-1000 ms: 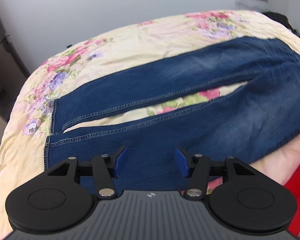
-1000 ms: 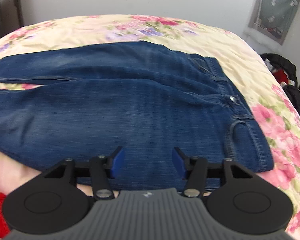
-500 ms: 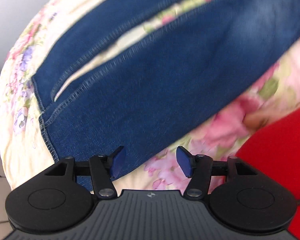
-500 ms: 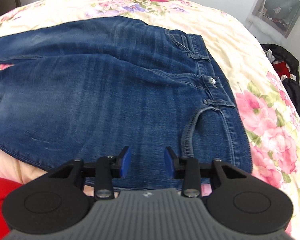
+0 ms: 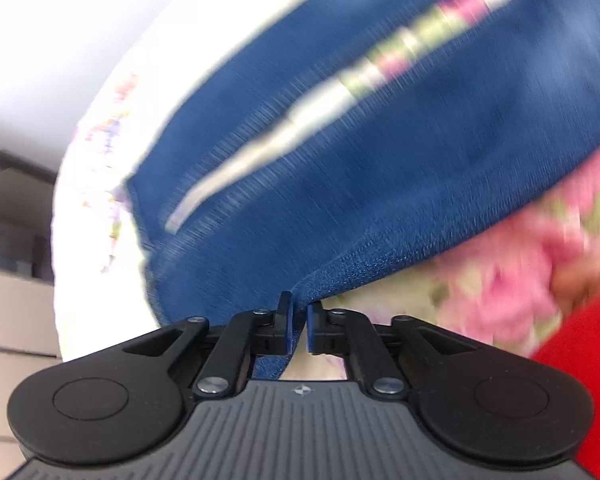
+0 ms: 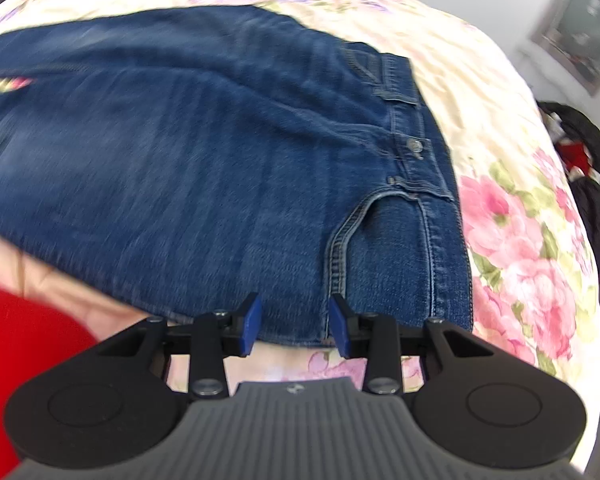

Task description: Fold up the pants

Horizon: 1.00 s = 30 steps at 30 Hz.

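Observation:
Blue jeans [image 6: 204,168] lie flat on a floral bedspread [image 6: 512,216], waistband and button [image 6: 414,145] to the right. In the left wrist view the two legs [image 5: 380,152] run away with a strip of bedspread between them; the view is blurred. My left gripper [image 5: 298,326] is shut on the near edge of the near leg, close to the hem. My right gripper [image 6: 294,326] is partly open, its fingertips over the near edge of the jeans beside the front pocket seam [image 6: 340,248].
Red fabric shows at the near edge in the left wrist view [image 5: 580,360] and the right wrist view [image 6: 24,340]. Dark clothes [image 6: 580,148] lie beyond the bed's right side. Floor and furniture [image 5: 8,220] show left of the bed.
My left gripper dropped to the near leg's edge and shut on it. My right gripper moved down toward the waist end and narrowed its opening.

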Motion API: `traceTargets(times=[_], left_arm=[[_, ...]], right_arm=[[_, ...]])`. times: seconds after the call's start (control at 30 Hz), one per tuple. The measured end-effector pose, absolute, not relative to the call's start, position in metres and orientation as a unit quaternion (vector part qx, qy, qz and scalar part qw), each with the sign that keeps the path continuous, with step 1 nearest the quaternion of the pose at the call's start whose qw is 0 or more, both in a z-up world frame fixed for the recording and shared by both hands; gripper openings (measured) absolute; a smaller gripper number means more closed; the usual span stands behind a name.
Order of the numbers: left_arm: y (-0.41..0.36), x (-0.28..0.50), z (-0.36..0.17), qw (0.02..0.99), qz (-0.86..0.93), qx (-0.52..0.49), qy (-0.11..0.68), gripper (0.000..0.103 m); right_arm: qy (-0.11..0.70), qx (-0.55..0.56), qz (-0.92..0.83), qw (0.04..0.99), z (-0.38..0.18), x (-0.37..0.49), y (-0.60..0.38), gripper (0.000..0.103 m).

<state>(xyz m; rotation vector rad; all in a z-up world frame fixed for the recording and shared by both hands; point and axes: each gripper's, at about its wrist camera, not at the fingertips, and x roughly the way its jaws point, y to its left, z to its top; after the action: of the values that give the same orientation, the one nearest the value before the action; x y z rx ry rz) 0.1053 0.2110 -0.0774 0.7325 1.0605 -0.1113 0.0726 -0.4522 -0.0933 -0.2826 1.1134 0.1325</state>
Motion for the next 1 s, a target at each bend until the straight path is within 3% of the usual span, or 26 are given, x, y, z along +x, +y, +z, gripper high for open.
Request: traceTargets(times=[0.33,0.53,0.73,0.77,0.83,0.93,1.0], left_arm=[[0.2,0.123,0.002,0.86,0.02,0.248,0.445,0.005],[0.199,0.129,0.015,0.867,0.042,0.227,0.442,0.005],[0.196,0.141,0.01,0.869,0.055,0.213,0.444,0.005],[0.196,0.143,0.011,0.869,0.057,0.211,0.443,0.004],[0.196,0.144,0.012,0.871,0.059,0.205,0.443,0.005],[0.2,0.146,0.016,0.871,0.062,0.194,0.447,0.005],[0.203,0.147,0.018,0.871,0.069,0.188,0.449,0.005]], right_arm=[[0.518,-0.236,0.171,0.804,-0.102,0.063,-0.445,0.035],[0.518,-0.276,0.196,0.786,-0.12,0.064,-0.441,0.05],[0.497,-0.342,0.205,0.771,-0.144,0.061,-0.431,0.05],[0.494,-0.351,0.202,0.769,-0.147,0.061,-0.43,0.047],[0.483,-0.368,0.193,0.771,-0.146,0.059,-0.431,0.027],[0.463,-0.366,0.194,0.783,-0.128,0.055,-0.437,0.012],[0.443,-0.37,0.186,0.795,-0.11,0.052,-0.44,0.008]])
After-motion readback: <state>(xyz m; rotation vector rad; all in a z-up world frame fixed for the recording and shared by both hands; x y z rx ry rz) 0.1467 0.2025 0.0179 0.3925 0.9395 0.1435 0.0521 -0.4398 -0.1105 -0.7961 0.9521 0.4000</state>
